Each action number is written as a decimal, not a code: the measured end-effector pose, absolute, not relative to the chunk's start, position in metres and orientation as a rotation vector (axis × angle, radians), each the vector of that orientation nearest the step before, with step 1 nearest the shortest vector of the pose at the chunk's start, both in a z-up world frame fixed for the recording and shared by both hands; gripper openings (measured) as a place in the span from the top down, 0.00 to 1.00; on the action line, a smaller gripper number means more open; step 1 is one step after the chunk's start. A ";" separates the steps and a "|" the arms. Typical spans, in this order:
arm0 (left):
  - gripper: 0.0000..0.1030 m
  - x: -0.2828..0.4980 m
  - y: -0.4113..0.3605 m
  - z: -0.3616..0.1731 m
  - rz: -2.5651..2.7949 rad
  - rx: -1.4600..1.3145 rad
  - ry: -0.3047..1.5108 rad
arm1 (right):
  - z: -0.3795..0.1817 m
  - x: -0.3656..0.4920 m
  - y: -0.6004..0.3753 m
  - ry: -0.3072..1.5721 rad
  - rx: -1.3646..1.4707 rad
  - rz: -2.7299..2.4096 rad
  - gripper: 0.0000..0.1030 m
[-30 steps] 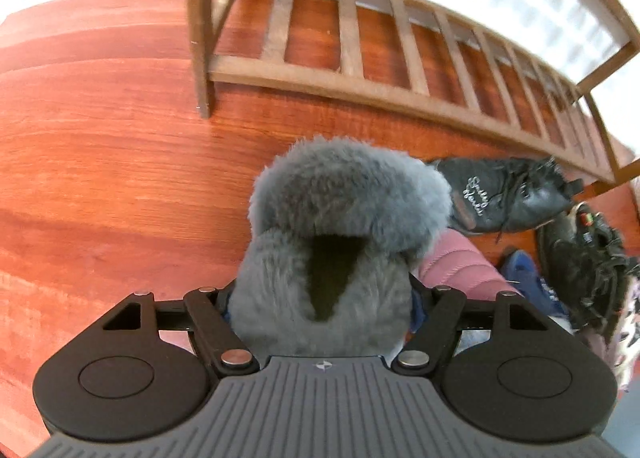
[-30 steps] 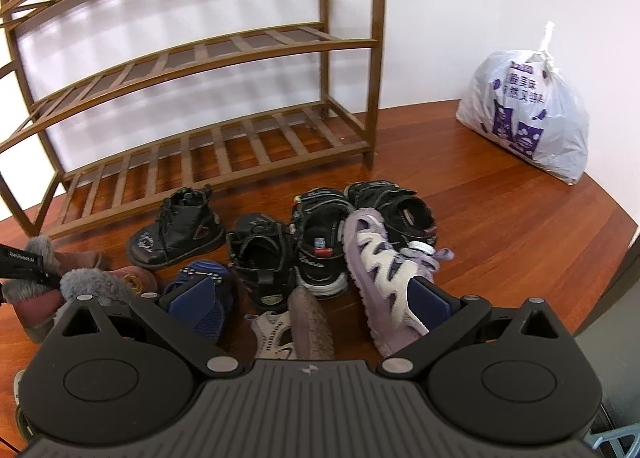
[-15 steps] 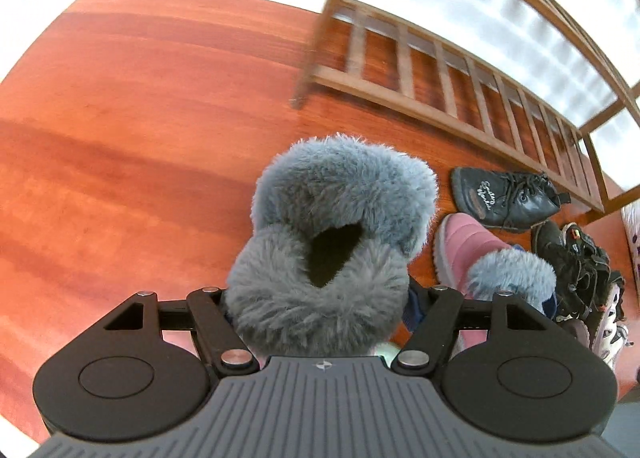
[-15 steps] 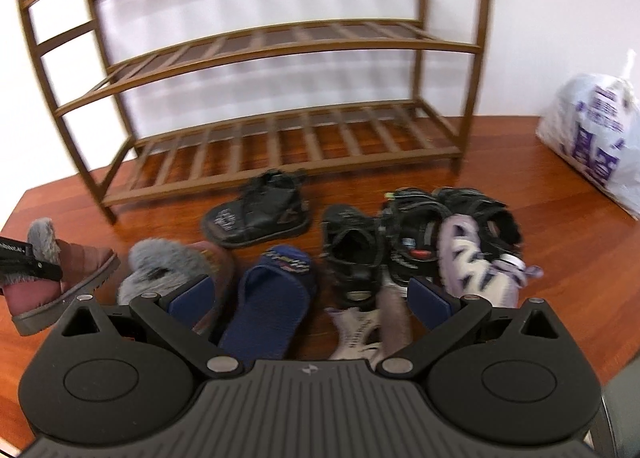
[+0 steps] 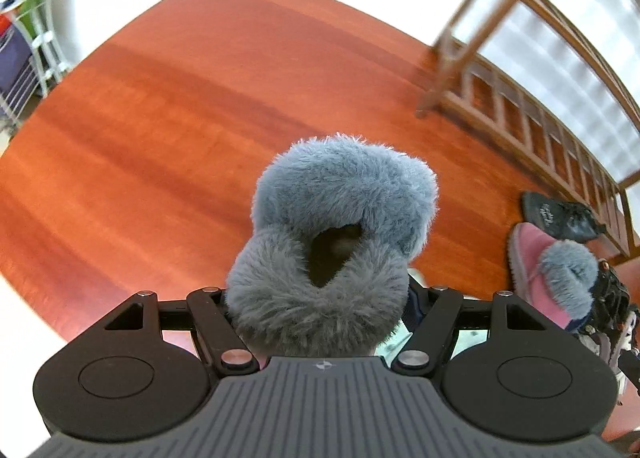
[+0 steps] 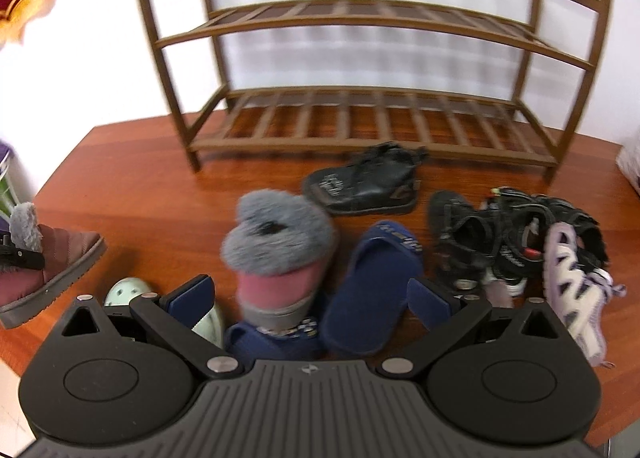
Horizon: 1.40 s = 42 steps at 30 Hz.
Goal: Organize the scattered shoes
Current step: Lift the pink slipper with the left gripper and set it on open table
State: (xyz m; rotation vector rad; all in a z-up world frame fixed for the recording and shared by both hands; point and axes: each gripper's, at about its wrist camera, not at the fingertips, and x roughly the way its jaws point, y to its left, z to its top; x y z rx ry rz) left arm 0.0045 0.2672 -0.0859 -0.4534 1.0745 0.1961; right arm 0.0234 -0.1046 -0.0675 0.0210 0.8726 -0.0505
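Here left tongs (image 5: 320,298) clamp the fur-cuffed boot (image 5: 340,226); right tongs (image 6: 310,298) gape empty.

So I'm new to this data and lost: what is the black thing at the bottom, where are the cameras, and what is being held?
Each picture comes from a fisheye camera on a hand-held gripper that a person carries. The left hand-held gripper is shut on a pink boot with a grey fur cuff, seen from above. The right hand-held gripper is open and holds nothing. Below it on the wooden floor lie the matching boot, a blue slipper, a black boot and black sandals. The wooden shoe rack shows no shoes.
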 end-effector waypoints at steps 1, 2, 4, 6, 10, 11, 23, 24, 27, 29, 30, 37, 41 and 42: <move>0.31 0.000 0.272 -0.087 0.204 -0.458 1.075 | -0.069 0.024 -0.099 0.877 0.016 -0.036 0.00; 0.31 -0.006 0.279 -0.090 0.218 -0.460 1.074 | -0.070 0.025 -0.094 0.881 0.011 -0.021 0.00; 0.31 -0.014 0.292 -0.096 0.241 -0.472 1.078 | -0.072 0.027 -0.083 0.889 0.001 0.008 0.00; 0.31 -0.020 0.302 -0.101 0.260 -0.481 1.080 | -0.074 0.028 -0.073 0.895 -0.008 0.024 0.00; 0.31 -0.032 0.321 -0.107 0.291 -0.489 1.077 | -0.078 0.030 -0.051 0.906 -0.022 0.038 0.00; 0.31 -0.035 0.328 -0.110 0.302 -0.487 1.078 | -0.078 0.031 -0.046 0.907 -0.027 0.041 0.00; 0.31 -0.045 0.365 -0.134 0.305 -0.443 1.085 | -0.092 0.029 -0.017 0.934 -0.057 0.037 0.00; 0.31 -0.045 0.367 -0.137 0.305 -0.442 1.093 | -0.093 0.028 -0.016 0.937 -0.059 0.036 0.00; 0.30 -0.047 0.375 -0.146 0.297 -0.438 1.124 | -0.098 0.027 -0.011 0.946 -0.065 0.031 0.00; 0.28 -0.049 0.380 -0.149 0.284 -0.447 1.135 | -0.101 0.027 -0.008 0.952 -0.070 0.028 0.00; 0.28 -0.050 0.381 -0.150 0.278 -0.452 1.140 | -0.103 0.026 -0.007 0.955 -0.072 0.027 0.00; 0.12 -0.049 0.382 -0.137 0.228 -0.451 1.124 | -0.113 0.024 0.003 0.975 -0.087 0.016 0.00; 0.11 -0.049 0.382 -0.125 0.227 -0.455 1.109 | -0.126 0.026 0.006 1.003 -0.108 0.029 0.00; 0.11 -0.049 0.382 -0.122 0.227 -0.457 1.106 | -0.129 0.026 0.007 1.010 -0.112 0.034 0.00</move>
